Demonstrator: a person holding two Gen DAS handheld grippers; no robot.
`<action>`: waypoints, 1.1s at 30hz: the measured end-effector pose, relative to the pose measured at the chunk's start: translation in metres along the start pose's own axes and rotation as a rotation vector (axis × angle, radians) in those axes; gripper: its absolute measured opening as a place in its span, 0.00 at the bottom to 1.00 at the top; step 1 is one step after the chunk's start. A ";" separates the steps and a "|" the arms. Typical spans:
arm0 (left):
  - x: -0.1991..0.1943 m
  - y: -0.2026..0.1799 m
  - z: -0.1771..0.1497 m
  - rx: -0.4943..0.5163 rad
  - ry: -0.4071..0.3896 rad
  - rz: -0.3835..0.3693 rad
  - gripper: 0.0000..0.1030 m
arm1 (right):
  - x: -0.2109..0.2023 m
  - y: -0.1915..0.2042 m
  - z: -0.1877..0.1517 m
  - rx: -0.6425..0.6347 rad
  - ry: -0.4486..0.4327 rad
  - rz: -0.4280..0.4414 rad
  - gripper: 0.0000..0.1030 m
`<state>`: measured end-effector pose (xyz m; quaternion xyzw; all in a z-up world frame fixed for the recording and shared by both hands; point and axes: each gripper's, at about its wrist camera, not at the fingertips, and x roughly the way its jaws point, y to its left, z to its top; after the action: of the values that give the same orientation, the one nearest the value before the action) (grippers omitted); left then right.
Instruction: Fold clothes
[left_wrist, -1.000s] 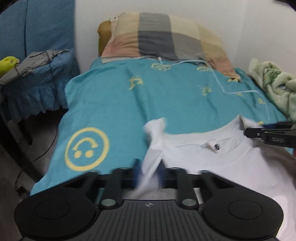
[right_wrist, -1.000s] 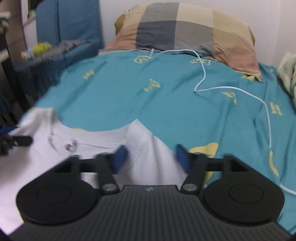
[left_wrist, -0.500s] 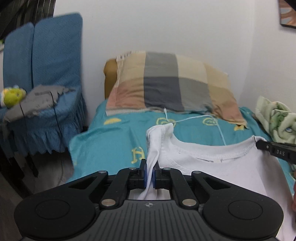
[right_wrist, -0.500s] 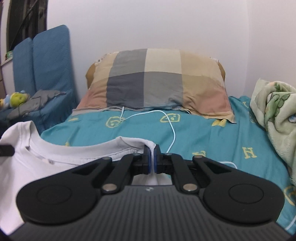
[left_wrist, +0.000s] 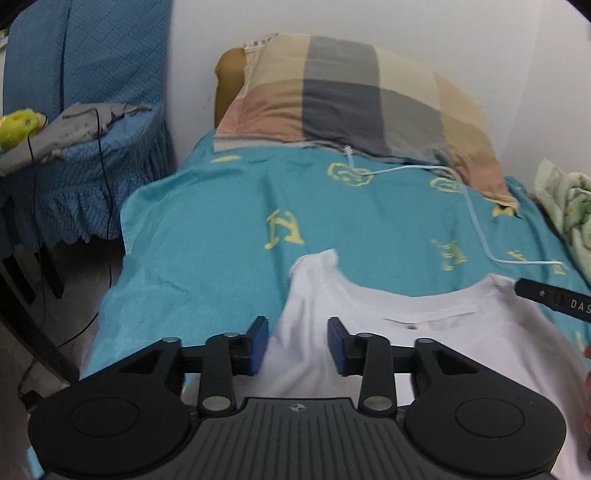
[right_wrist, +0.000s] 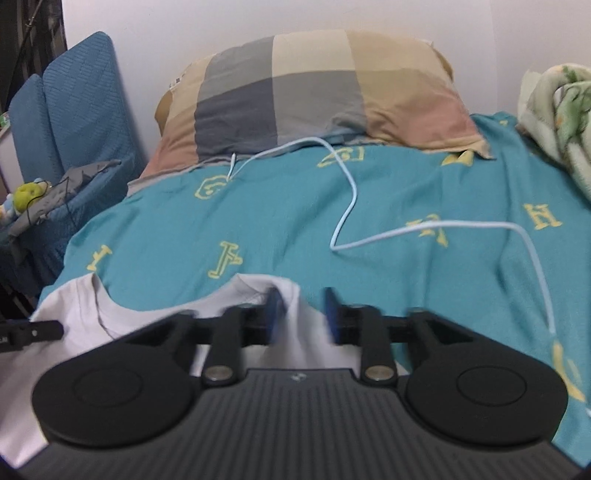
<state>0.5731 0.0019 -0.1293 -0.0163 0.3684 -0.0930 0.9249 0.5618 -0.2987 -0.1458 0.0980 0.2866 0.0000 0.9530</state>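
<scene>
Both my tongs are opening now: left tongs (left_wrist: 297, 345) and right tongs (right_wrist: 301, 319) letting go of the white shirt (left_wrist: 424, 343), its shoulders between the blue pads. Shirt lies collar toward twelve o'clock on the bed (left_wrist: 221, 236); folding looks barely begun.

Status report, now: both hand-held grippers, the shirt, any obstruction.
Left hand-held gripper and right hand-held gripper: jaws opening, pads off the cloth. White T-shirt on the teal bedsheet, shoulders between the jaws. White cable lies beyond the collar.
</scene>
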 end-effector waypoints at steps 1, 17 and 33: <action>-0.012 -0.004 -0.001 0.001 -0.009 0.007 0.55 | -0.009 0.001 0.003 0.004 -0.003 0.008 0.61; -0.290 -0.075 -0.123 0.040 -0.040 0.005 0.68 | -0.256 0.024 -0.066 -0.016 0.041 0.084 0.66; -0.454 -0.101 -0.287 0.002 0.025 0.014 0.72 | -0.448 0.039 -0.198 -0.046 0.252 0.148 0.66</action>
<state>0.0370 -0.0031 -0.0202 -0.0117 0.3798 -0.0868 0.9209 0.0816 -0.2482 -0.0550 0.0961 0.3961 0.0891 0.9088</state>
